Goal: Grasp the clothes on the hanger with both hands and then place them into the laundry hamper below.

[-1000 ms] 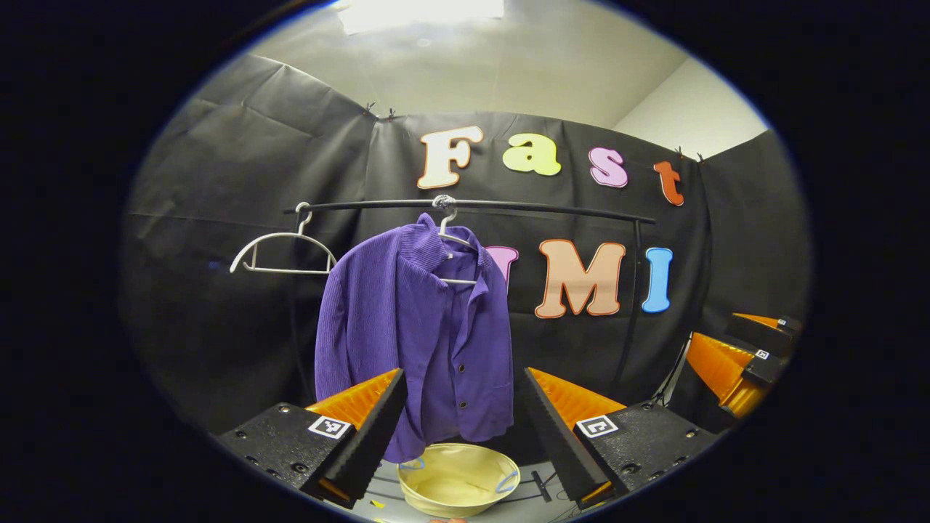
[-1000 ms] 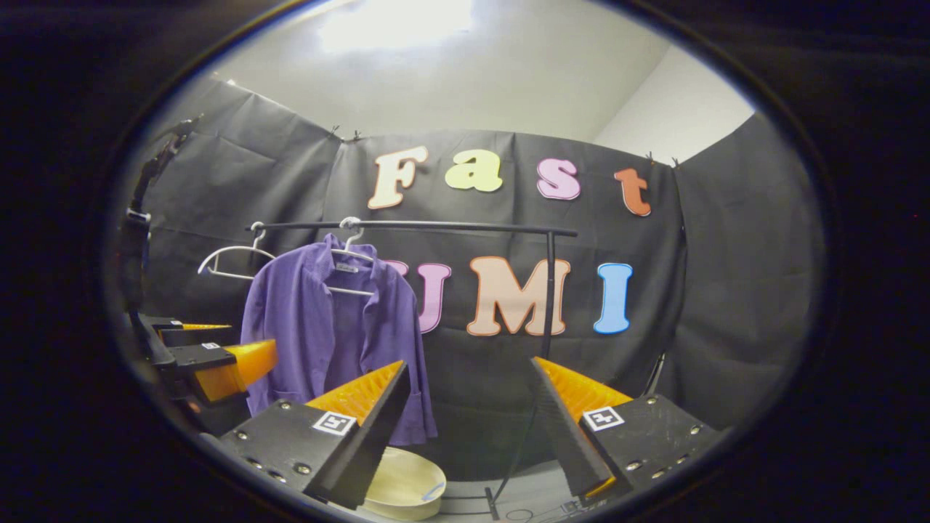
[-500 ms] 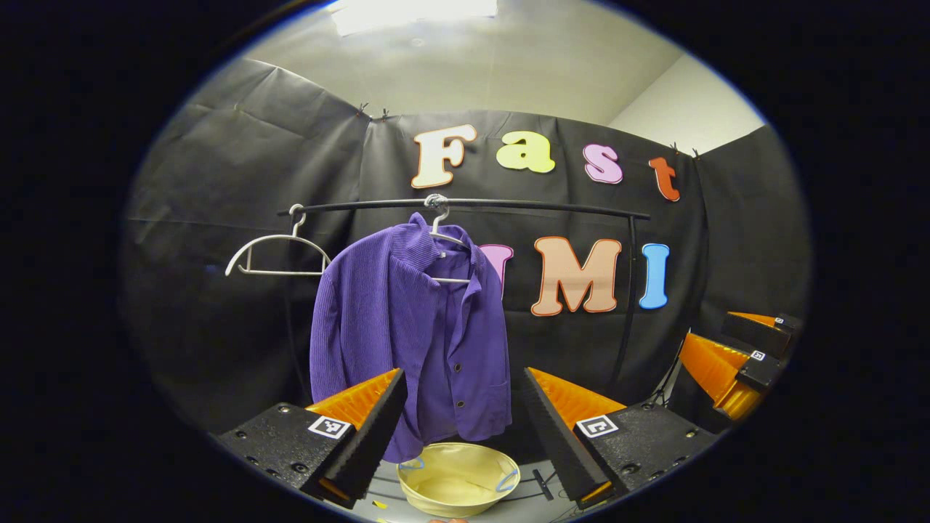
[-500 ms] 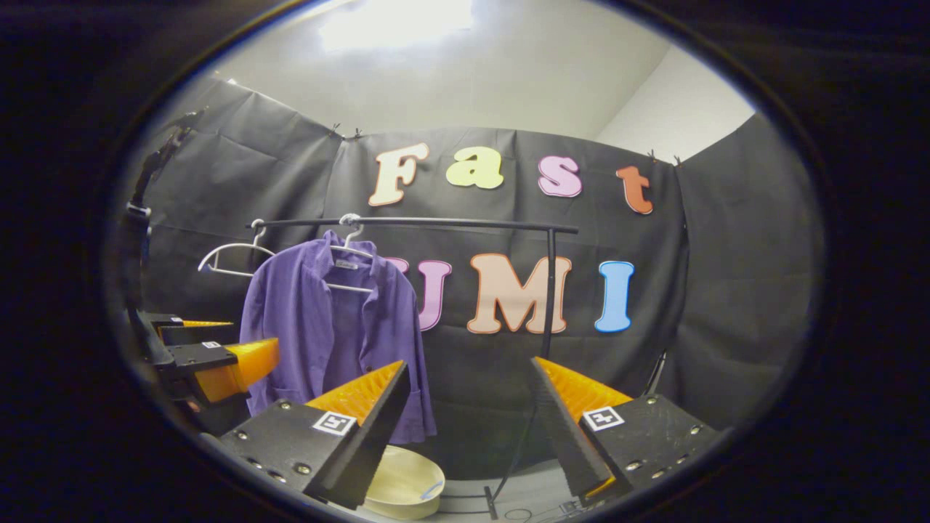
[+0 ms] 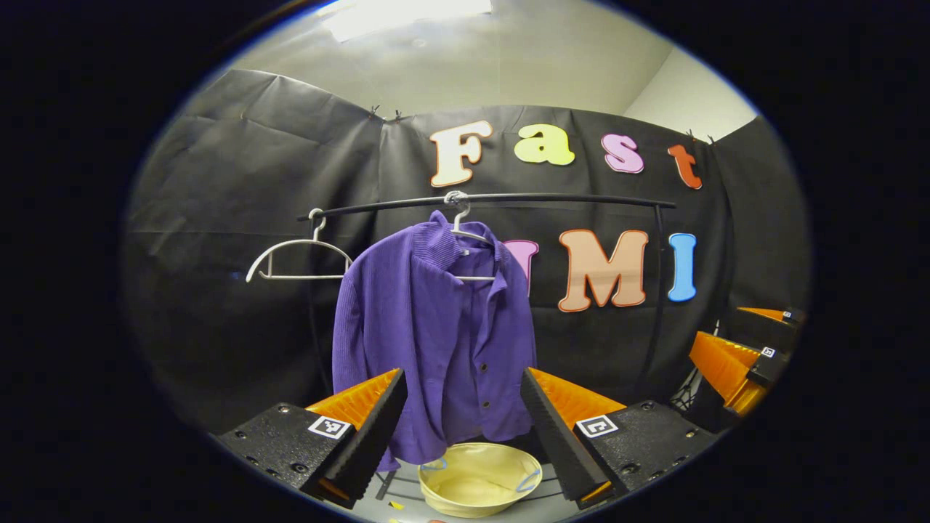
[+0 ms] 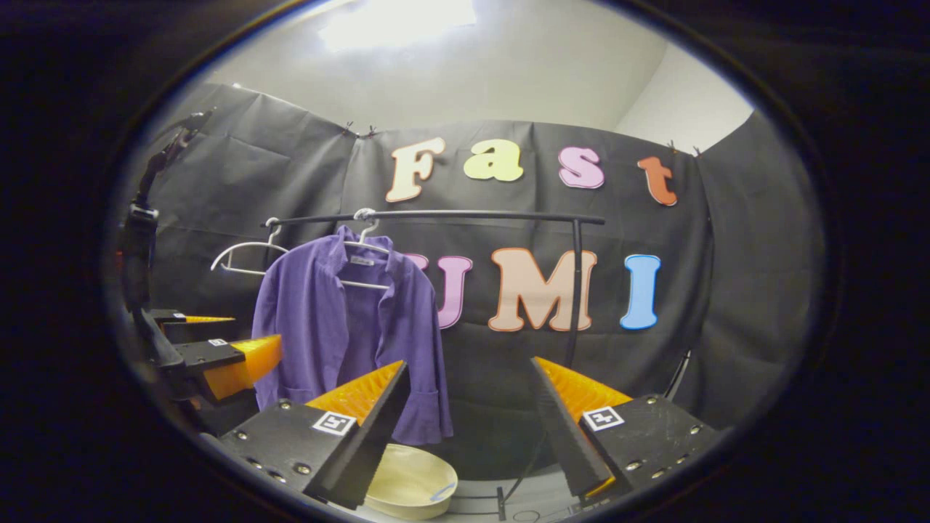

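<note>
Overhead, purple shirt on hanger

Glaring ceiling light, dim booth, fisheye-bent edges

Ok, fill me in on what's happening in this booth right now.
A person holds two grippers, both open and empty, facing a purple button-up shirt that hangs on a white hanger from a black rail. The left gripper points at the shirt's lower half; the right gripper sits off to its side. The pale yellow laundry hamper waits underneath. An empty white hanger hangs beside.
</note>
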